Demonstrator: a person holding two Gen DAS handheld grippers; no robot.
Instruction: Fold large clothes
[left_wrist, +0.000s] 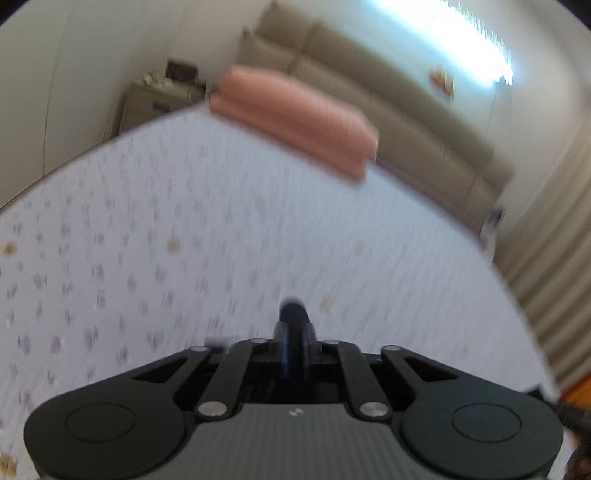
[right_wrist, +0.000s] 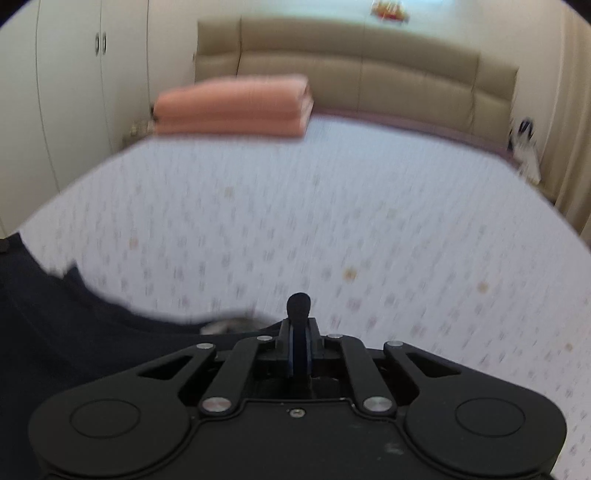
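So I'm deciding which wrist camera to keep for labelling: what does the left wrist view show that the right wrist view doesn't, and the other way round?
Only the left wrist view: a bright window, a bedside cabinet with small items on top, ribbed curtain, and the left gripper, shut.

Only the right wrist view: the dark garment lying at lower left, white wardrobe doors, and the right gripper, shut.

Both: the patterned bedsheet, folded pink blanket, beige headboard. Both are motion-blurred.

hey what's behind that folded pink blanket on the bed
Behind the pink blanket stands a beige padded headboard, with white wardrobe doors off to its left. The blanket hides the lower headboard and the bed surface directly behind it.
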